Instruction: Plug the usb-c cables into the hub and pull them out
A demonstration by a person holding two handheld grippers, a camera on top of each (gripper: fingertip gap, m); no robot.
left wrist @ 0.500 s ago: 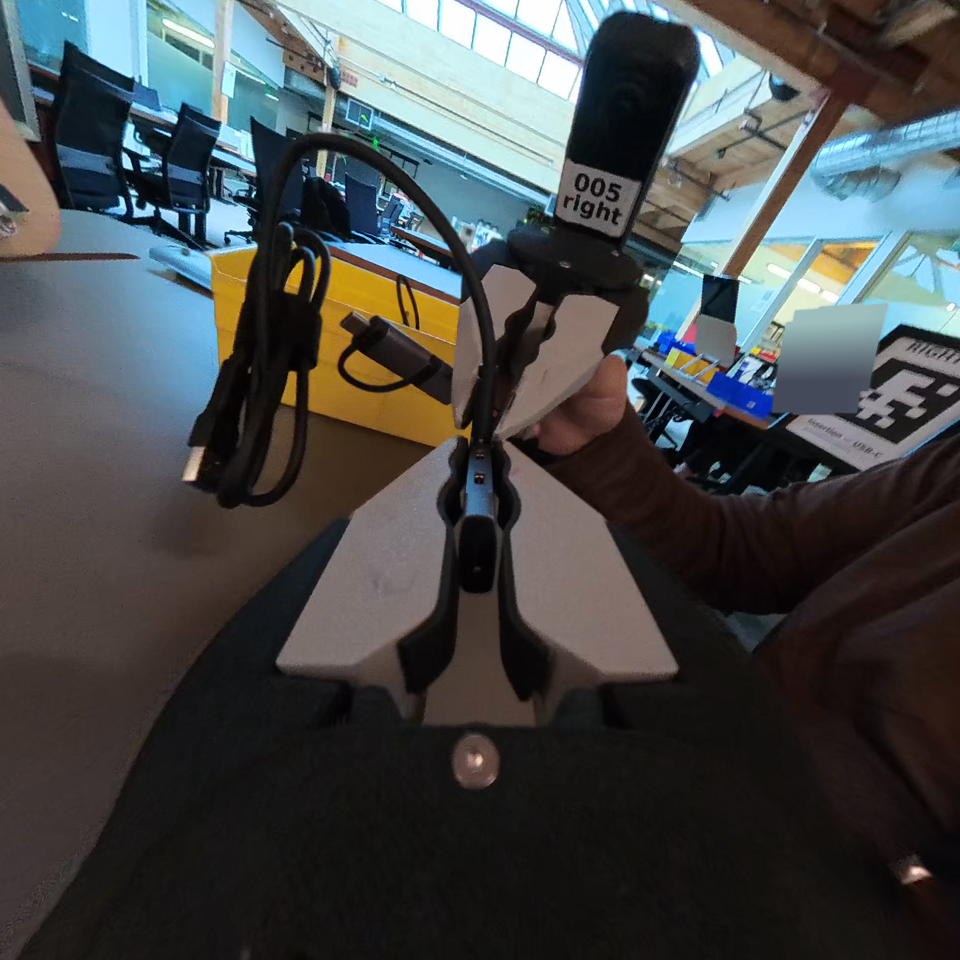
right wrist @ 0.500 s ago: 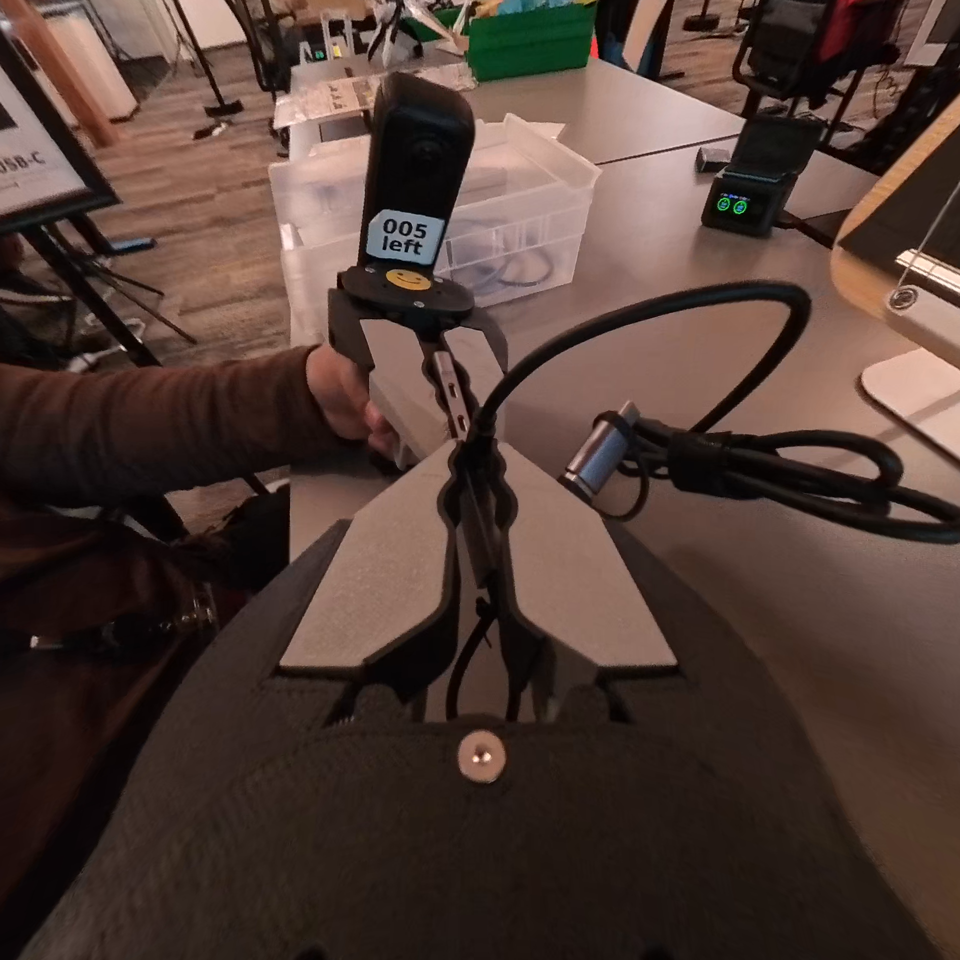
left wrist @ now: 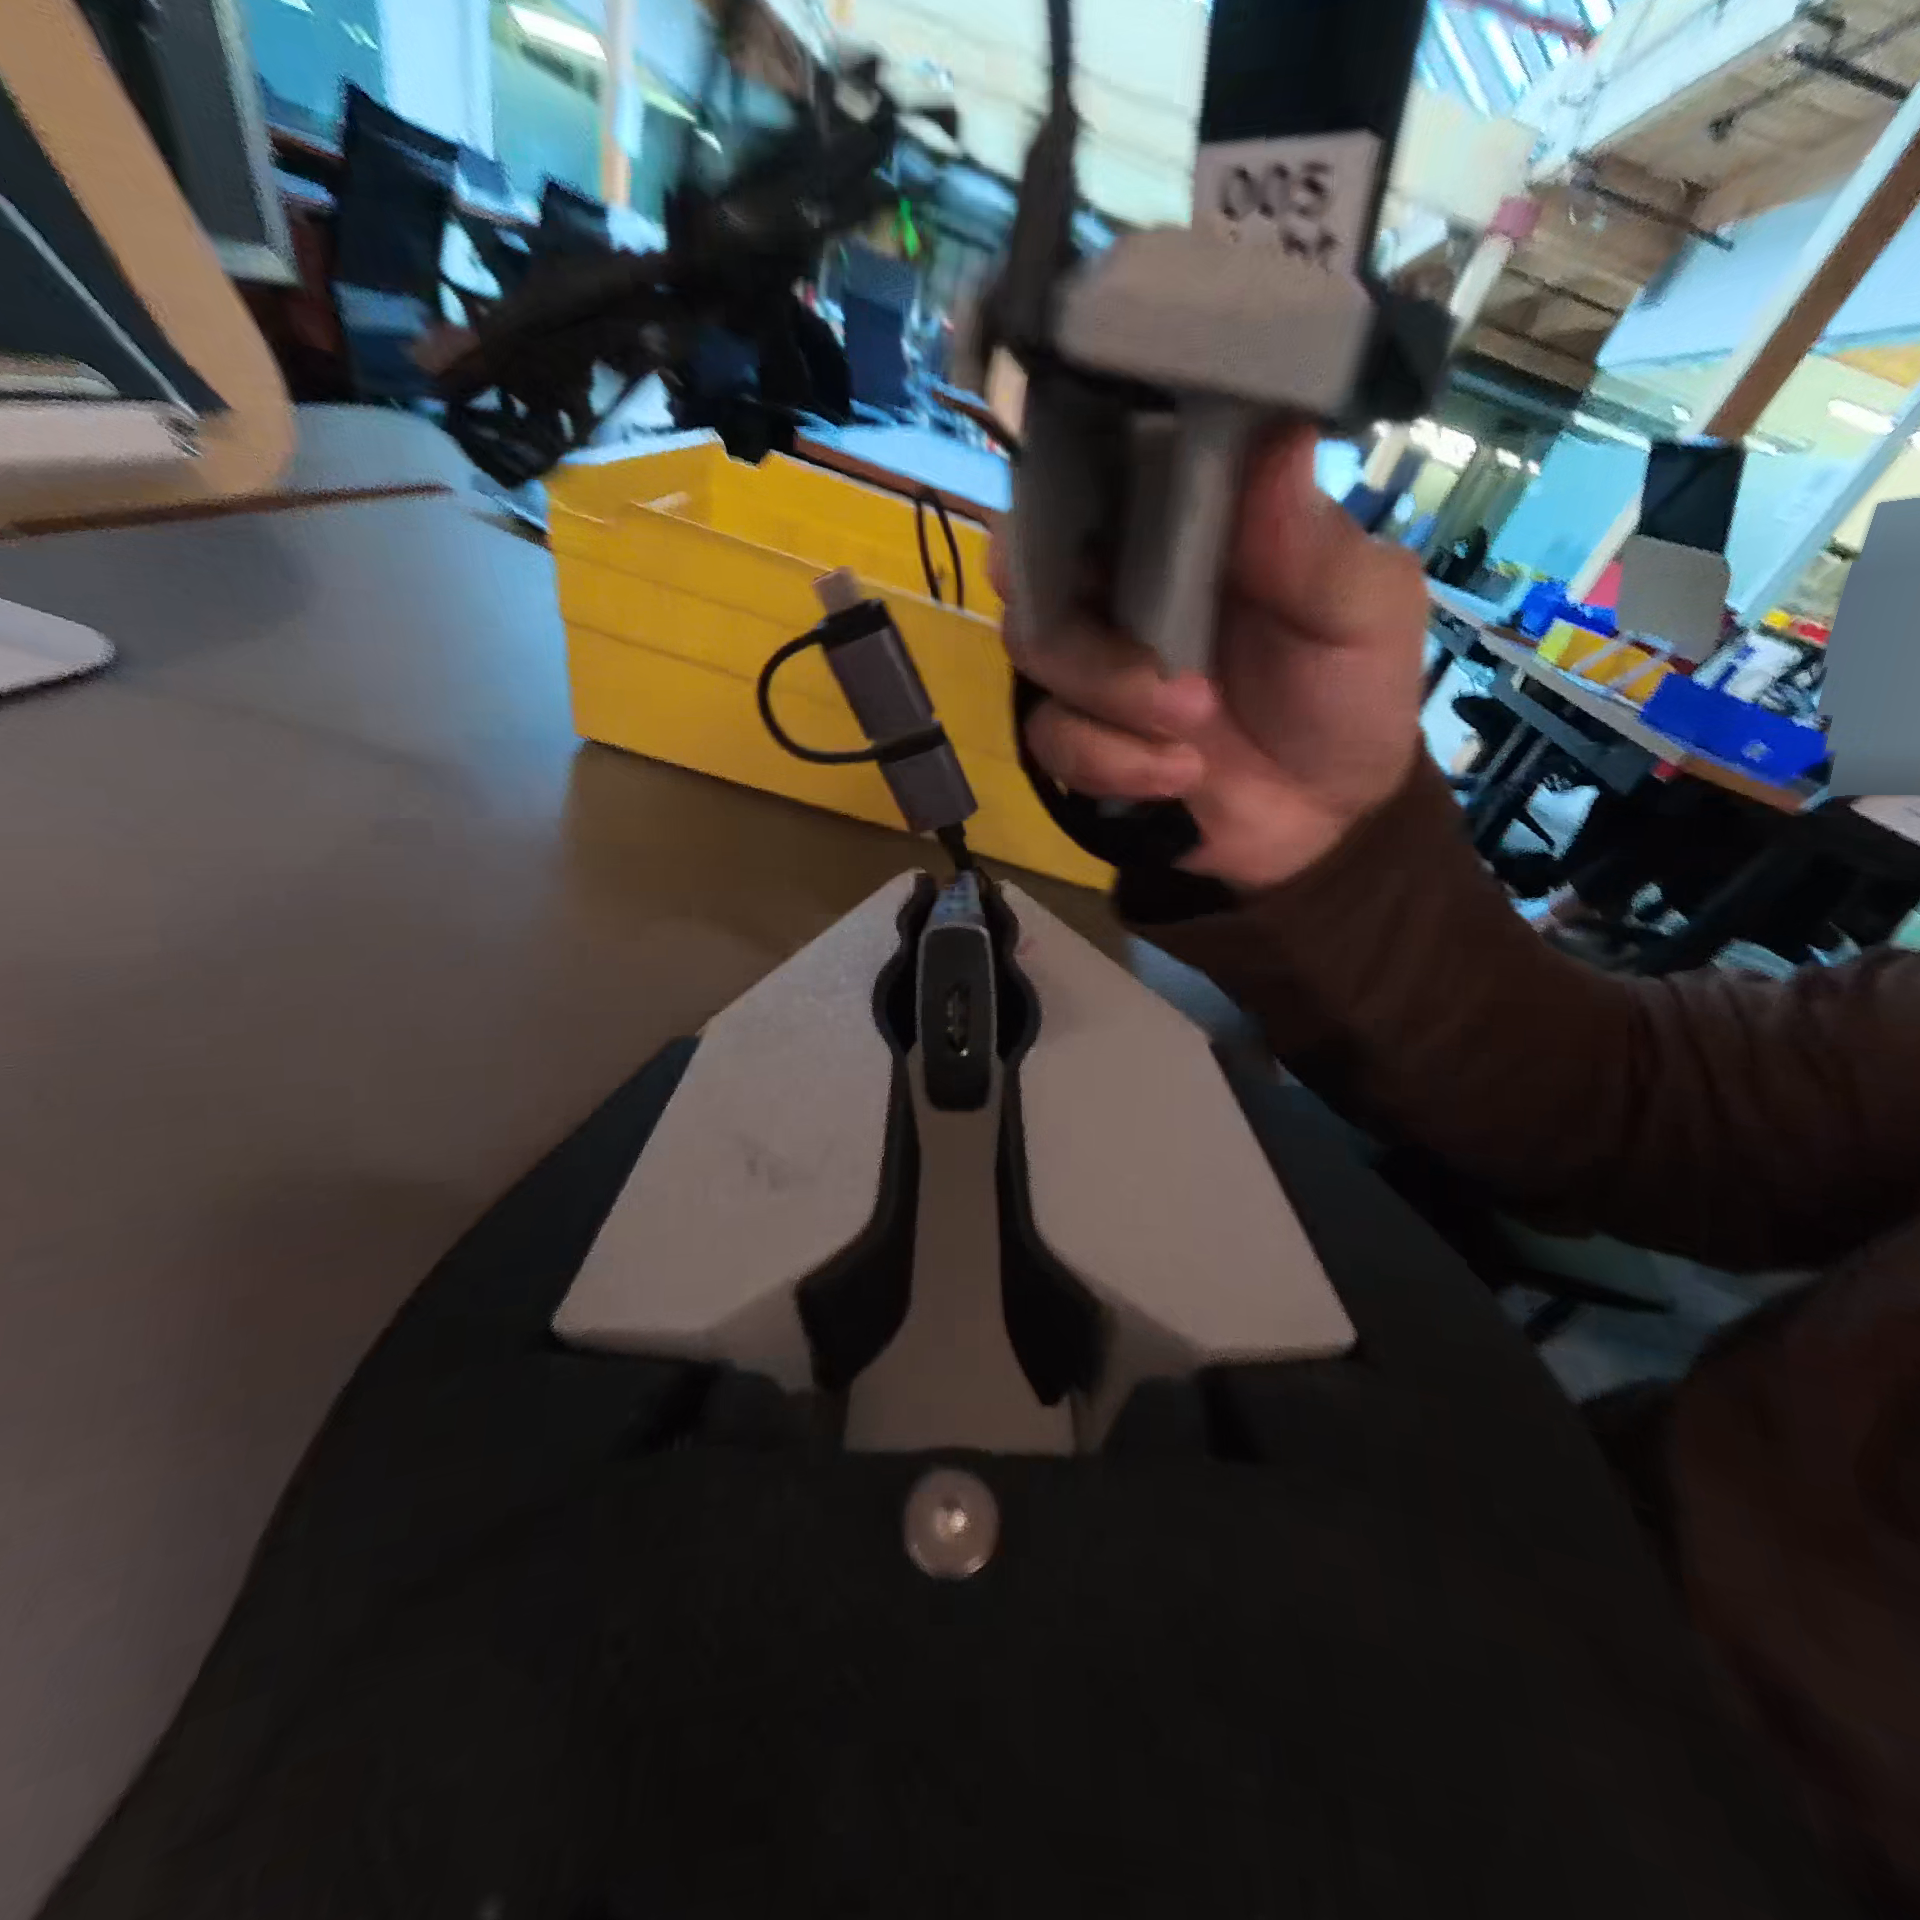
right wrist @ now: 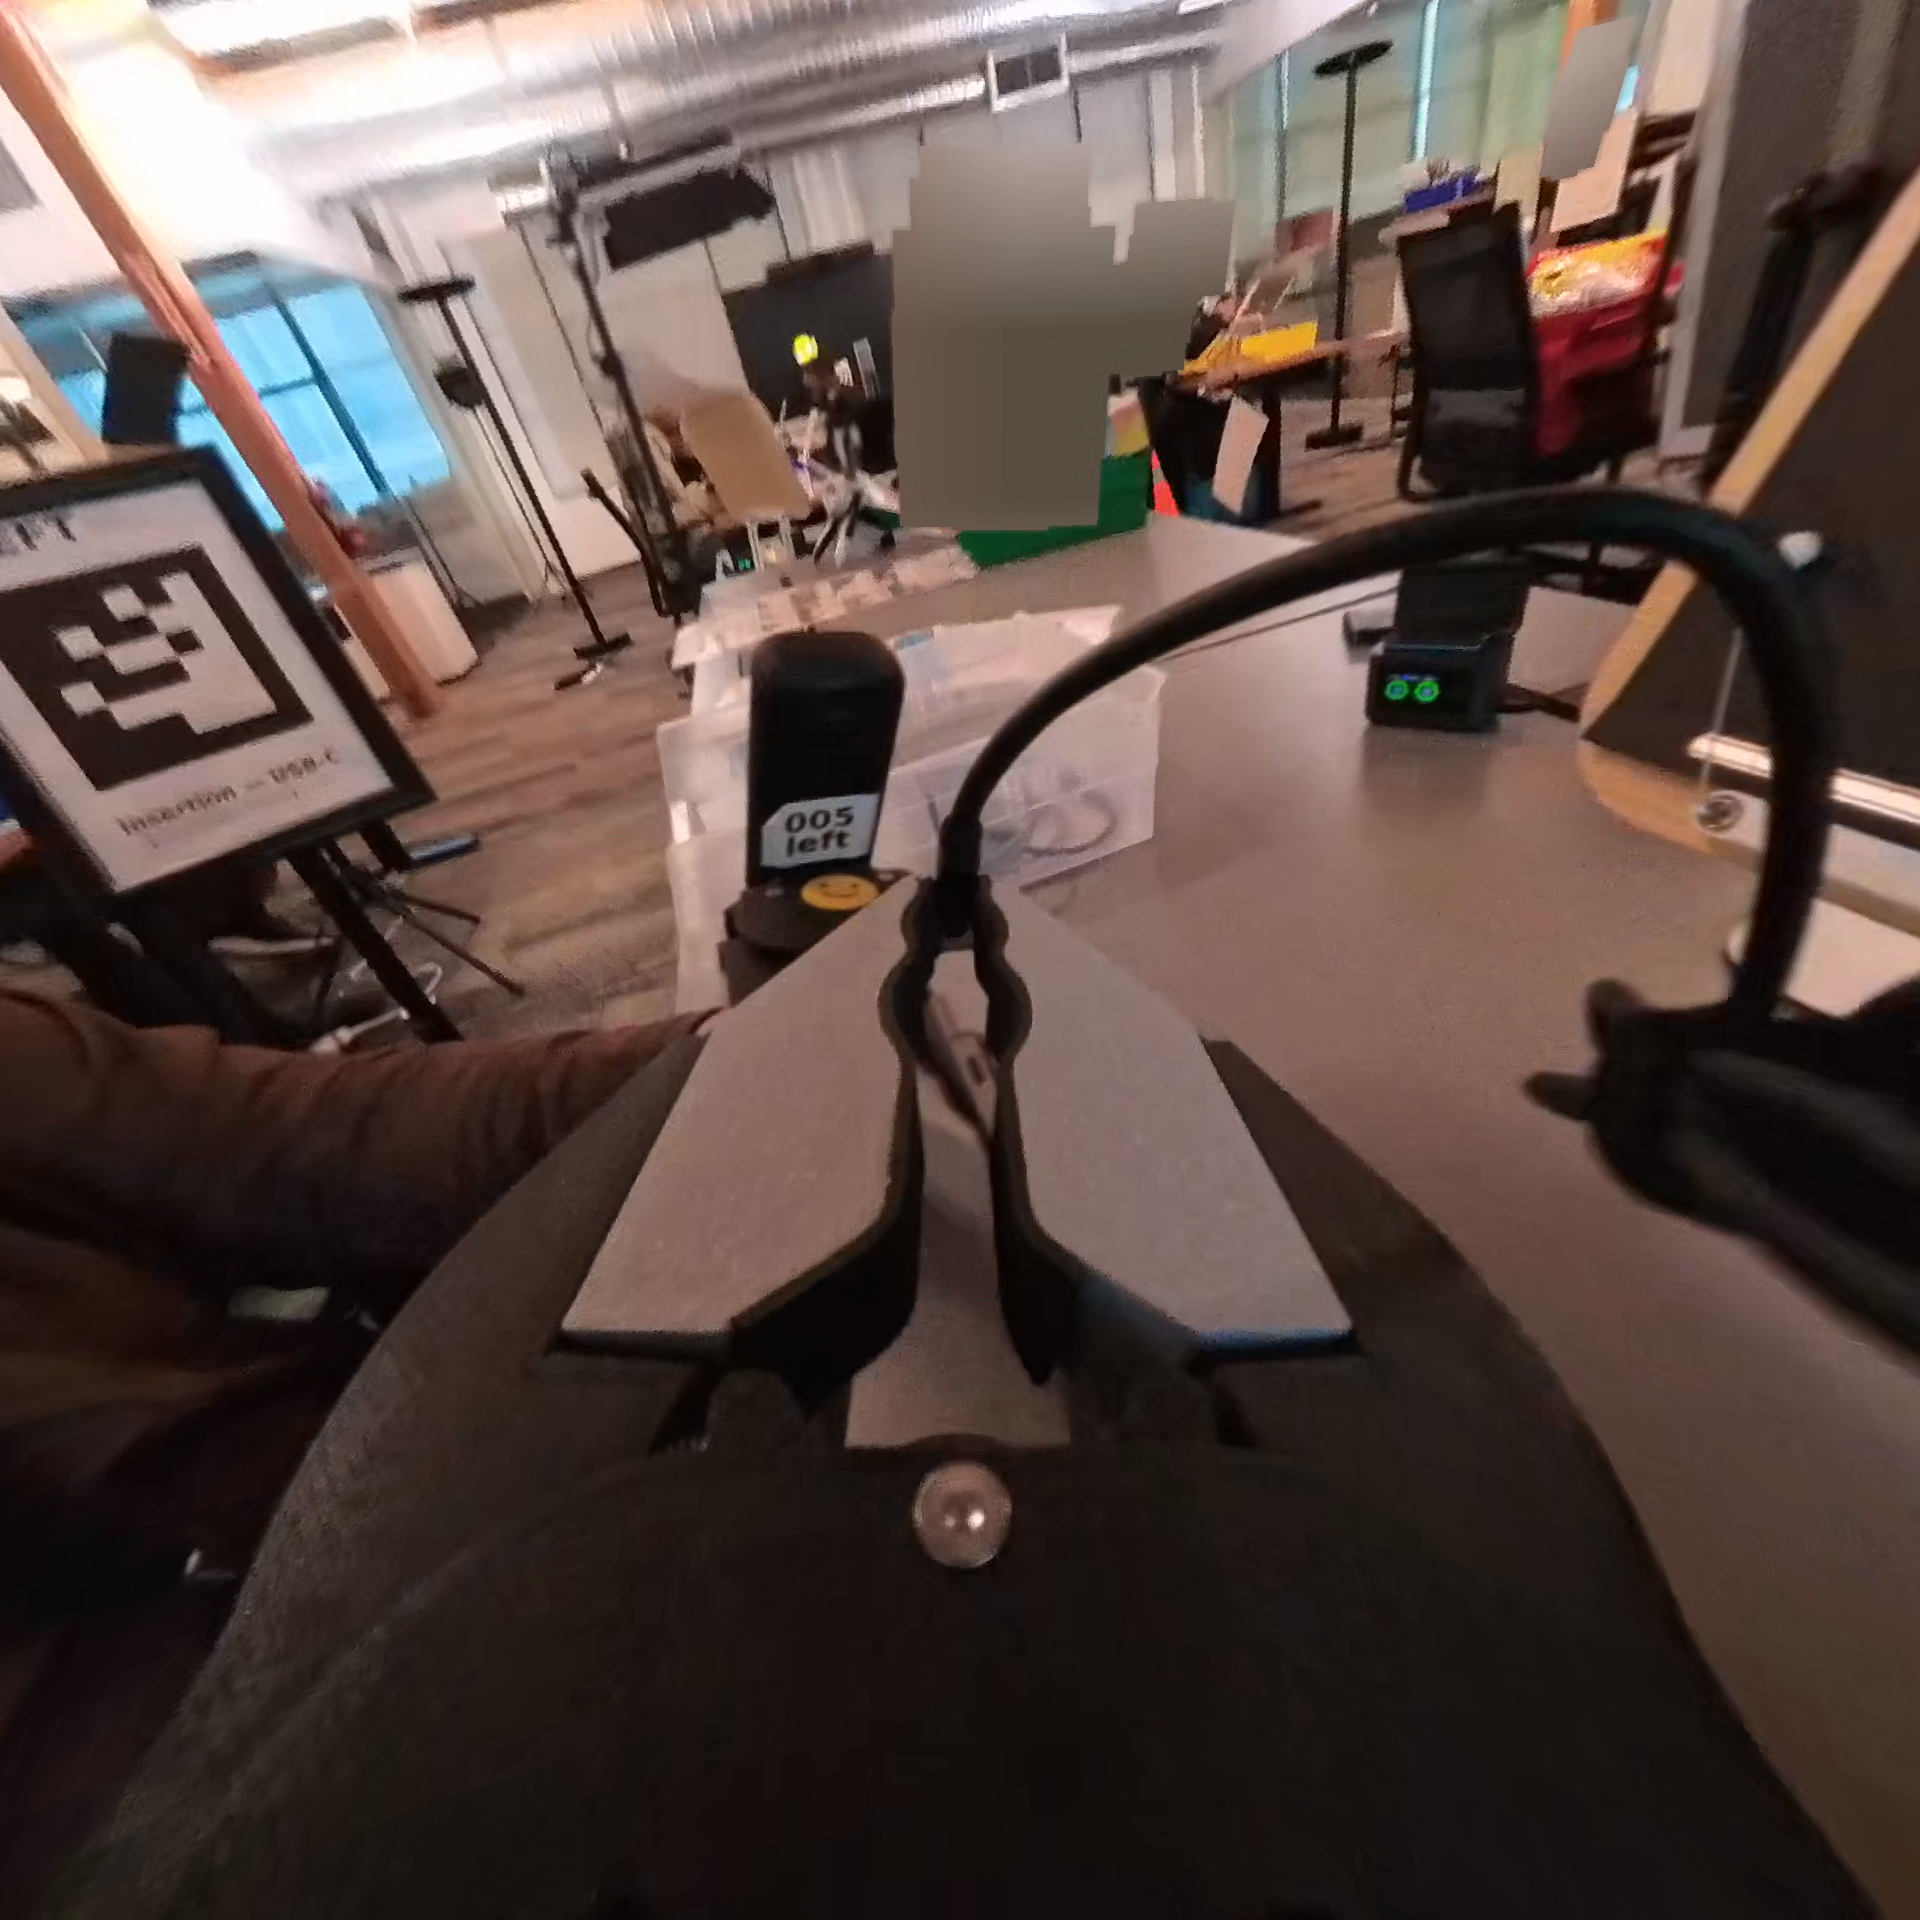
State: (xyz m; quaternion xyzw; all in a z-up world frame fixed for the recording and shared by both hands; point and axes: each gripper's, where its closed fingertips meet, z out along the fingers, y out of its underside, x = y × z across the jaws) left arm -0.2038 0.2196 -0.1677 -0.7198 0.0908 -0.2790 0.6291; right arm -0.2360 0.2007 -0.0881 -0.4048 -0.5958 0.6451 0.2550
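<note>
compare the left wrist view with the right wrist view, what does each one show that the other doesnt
Only the left wrist view shows the hub pinched in the left gripper, the hub's grey connector sticking up beyond the fingertips, and the yellow box behind it.

Only the right wrist view shows the right gripper shut on the black cable, which arcs right to a blurred bundle, plus a clear bin and a small device with green lights.

Both show the grey table and the person's brown sleeve.
</note>
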